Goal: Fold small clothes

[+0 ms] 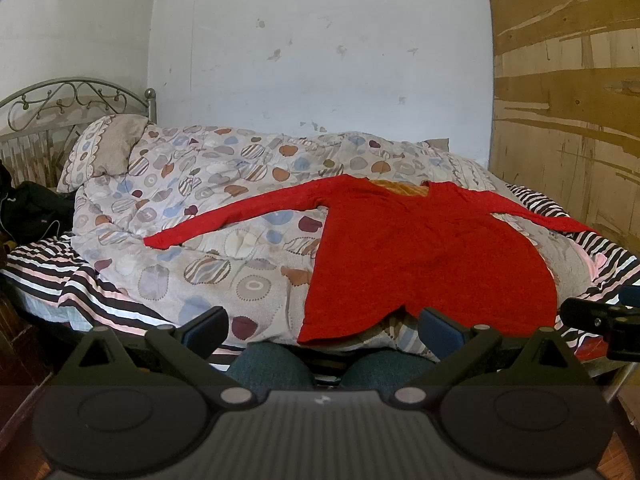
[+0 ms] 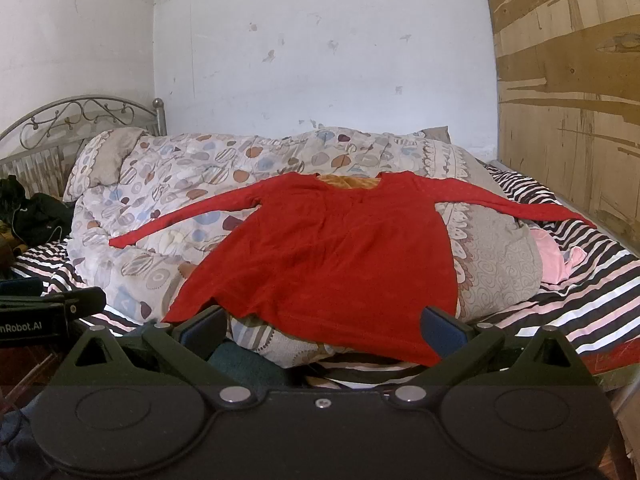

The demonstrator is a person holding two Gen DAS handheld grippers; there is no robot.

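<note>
A red long-sleeved top (image 1: 432,248) lies spread flat on the patterned quilt (image 1: 208,216), neck away from me, both sleeves stretched out to the sides. It also shows in the right wrist view (image 2: 332,256). My left gripper (image 1: 324,326) is open and empty, just short of the top's hem, near its left corner. My right gripper (image 2: 324,326) is open and empty, with its fingers at the hem's near edge. The right gripper's tip (image 1: 600,316) shows at the right edge of the left wrist view.
The quilt (image 2: 168,184) lies bunched on a bed with a striped sheet (image 2: 580,300). A pillow (image 1: 104,148) and a metal headboard (image 1: 60,100) are at far left. Dark clothes (image 1: 36,208) lie at the left; a pink garment (image 2: 554,260) at the right. A wooden panel (image 2: 568,100) is on the right.
</note>
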